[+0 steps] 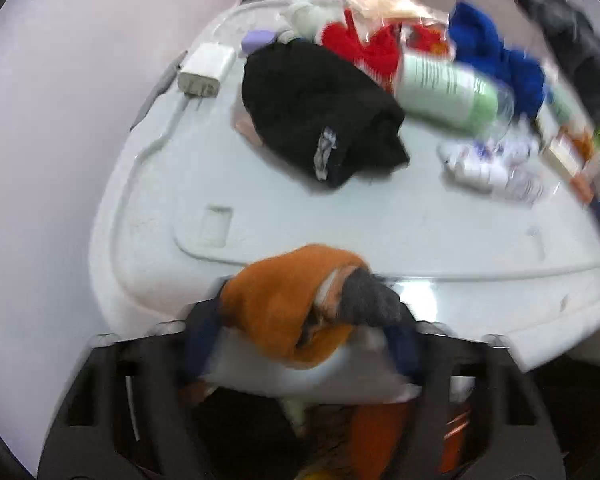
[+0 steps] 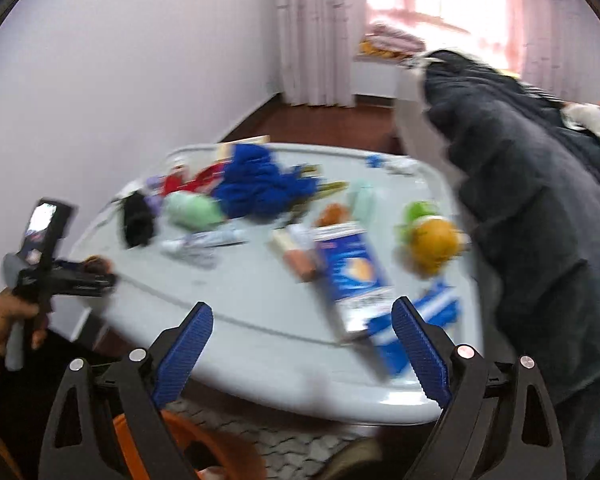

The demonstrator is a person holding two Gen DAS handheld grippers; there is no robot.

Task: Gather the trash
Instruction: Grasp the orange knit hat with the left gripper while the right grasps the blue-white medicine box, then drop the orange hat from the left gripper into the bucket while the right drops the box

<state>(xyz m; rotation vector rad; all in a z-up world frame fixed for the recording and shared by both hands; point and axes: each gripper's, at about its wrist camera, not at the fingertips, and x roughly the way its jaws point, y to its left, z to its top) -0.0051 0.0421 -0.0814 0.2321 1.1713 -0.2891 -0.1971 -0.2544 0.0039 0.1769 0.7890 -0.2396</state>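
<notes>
Two grippers are in play over a cluttered white table (image 2: 260, 320), and everything is smeared with motion blur. Far left in the right wrist view, a hand (image 2: 4, 324) grips the handle of the left gripper (image 2: 100, 270), which carries a small lit screen on top and reaches over the table's near-left edge with something dark orange-brown at its tip. The left wrist view shows it up close: the left gripper (image 1: 300, 344) has its blue fingers (image 1: 198, 344) pressed against the sides of an orange cloth bundle (image 1: 284, 304) with a grey end, clamped on it above the table's near rim (image 1: 500, 312). Beyond it on the tabletop, from the left: a white power adapter (image 1: 206, 70) with its cable, a black folded garment (image 1: 320, 112), red fabric (image 1: 364, 46), a pale green bottle (image 1: 448, 88) lying on its side, blue fabric (image 1: 496, 60), and crumpled white wrappers (image 1: 492, 166). Back in the right wrist view, moving rightward across the table: a blue-and-white carton (image 2: 350, 272) lying flat near the front edge, then a yellow-orange round object (image 2: 434, 244) with something green just behind it. Below the table's front edge sits an orange bin (image 2: 204, 440), only partly visible. The right gripper (image 2: 302, 344) hovers in front of the table with its ribbed blue pads (image 2: 186, 344) spread wide, nothing between them. At far right stands a dark grey padded coat (image 2: 532, 220), draped close against the table's right side.
</notes>
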